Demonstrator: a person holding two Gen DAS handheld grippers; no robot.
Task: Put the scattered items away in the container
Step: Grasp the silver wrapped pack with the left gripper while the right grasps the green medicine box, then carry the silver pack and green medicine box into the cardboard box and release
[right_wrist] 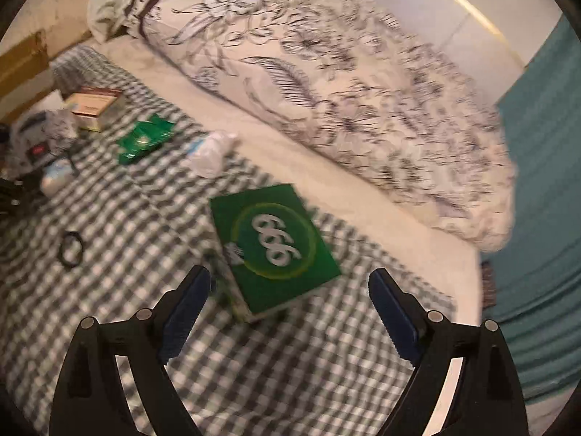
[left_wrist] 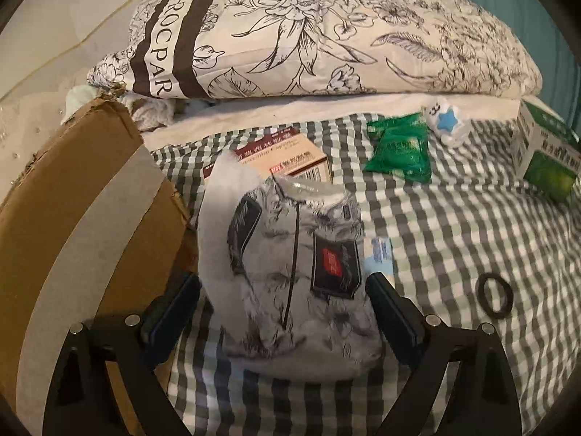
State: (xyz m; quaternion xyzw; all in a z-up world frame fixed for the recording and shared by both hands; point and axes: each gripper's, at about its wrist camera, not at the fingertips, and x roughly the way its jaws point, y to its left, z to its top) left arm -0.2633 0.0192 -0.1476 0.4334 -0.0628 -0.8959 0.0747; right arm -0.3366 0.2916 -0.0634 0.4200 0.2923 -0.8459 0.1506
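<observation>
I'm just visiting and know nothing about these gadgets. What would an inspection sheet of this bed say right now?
Surface: checked sheet, rumpled.
Job's things: grey printed pouch, red-and-cream box, green sachet pack, green box, black ring, white toy with blue star; cardboard box at the left.
Clutter: floral pillow.
Grippers: left gripper open, straddling the pouch; right gripper open, nothing held, green box just ahead.
Cables: nothing seen.
Surroundings: teal cloth, pale wall.
</observation>
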